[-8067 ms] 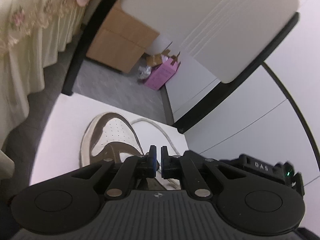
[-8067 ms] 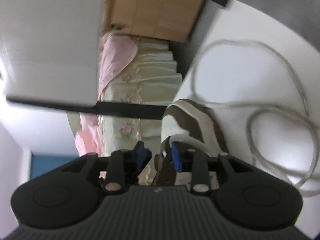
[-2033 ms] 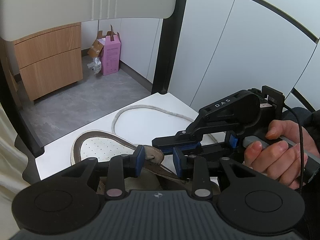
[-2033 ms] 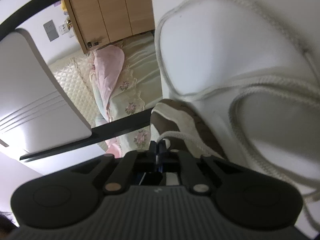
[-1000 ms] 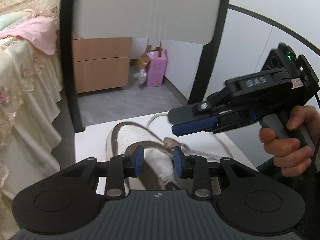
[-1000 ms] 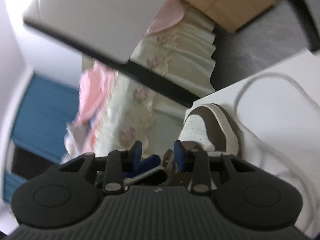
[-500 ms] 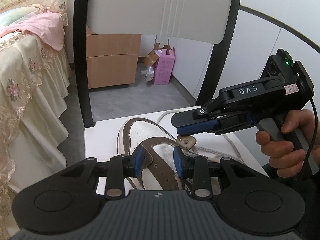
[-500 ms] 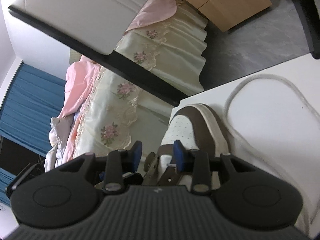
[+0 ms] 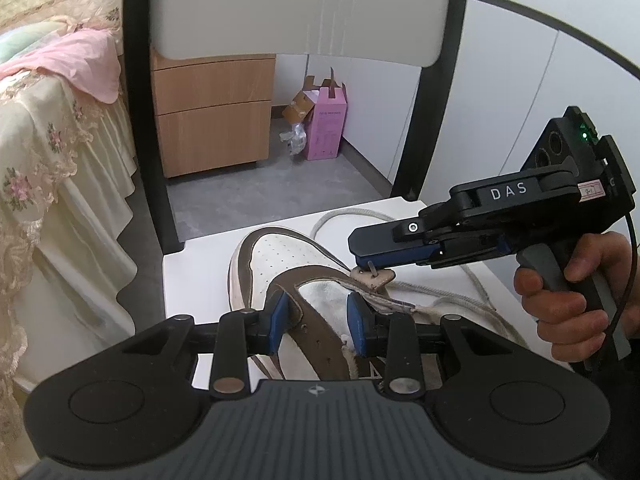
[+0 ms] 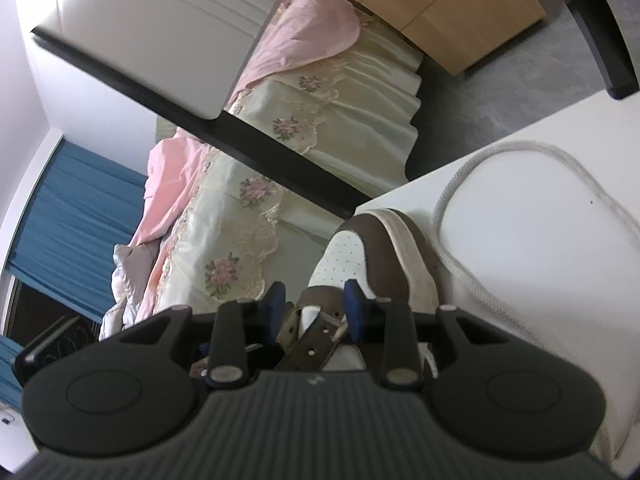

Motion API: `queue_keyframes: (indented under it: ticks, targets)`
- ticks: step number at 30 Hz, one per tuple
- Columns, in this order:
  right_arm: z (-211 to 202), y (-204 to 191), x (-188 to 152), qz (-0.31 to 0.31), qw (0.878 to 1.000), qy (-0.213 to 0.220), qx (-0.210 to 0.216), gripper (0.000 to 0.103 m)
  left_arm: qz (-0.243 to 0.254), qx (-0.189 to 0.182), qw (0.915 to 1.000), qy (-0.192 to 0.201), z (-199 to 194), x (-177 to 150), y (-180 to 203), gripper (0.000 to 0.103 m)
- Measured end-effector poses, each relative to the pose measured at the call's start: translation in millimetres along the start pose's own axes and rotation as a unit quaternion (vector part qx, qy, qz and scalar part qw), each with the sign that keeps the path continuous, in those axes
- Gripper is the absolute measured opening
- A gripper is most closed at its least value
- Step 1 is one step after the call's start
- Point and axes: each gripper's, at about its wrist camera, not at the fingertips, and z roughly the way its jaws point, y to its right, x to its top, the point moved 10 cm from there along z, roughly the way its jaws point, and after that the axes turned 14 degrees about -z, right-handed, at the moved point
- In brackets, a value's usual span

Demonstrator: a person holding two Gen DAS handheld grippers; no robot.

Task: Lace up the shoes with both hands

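chair back [image 9: 296,8] ahead, lace [image 10: 520,216] rightward

Both wrist cams close above shoe [image 9: 288,268] [image 10: 372,256], angled down; left faces chairback, right faces bed.

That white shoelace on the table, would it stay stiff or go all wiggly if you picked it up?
Probably wiggly. The shoelace lies in loose curving loops on the white table, so it likely droops and swings when lifted. It looks like thick woven cord, so it is likely light and grippy rather than slippery. Pushing it would probably just bunch it up.
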Motion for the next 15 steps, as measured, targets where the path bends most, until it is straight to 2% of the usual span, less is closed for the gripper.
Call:
queue_keyframes:
  ticks: [7,10,12,15]
  targets:
    - [1.3,-7.0,-4.3,-0.079,0.997,0.002,-0.015,0.024,0.016,0.013,0.9998,0.002,5.2,-2.1,1.7,0.037]
    - [1.8,-9.4,-7.8,-0.125,0.992,0.001,-0.036,0.012,0.028,0.028,0.9992,0.006,8.9,-3.4,1.2,0.037]
    - [1.9,-14.1,-10.5,-0.174,0.983,-0.003,-0.059,0.006,0.036,0.035,0.9987,0.010,11.7,-4.1,2.3,0.038]
    - [5.2,-31.3,-17.2,-0.288,0.952,-0.009,-0.106,0.003,0.064,0.045,0.9968,0.014,16.1,-6.4,7.7,0.043]
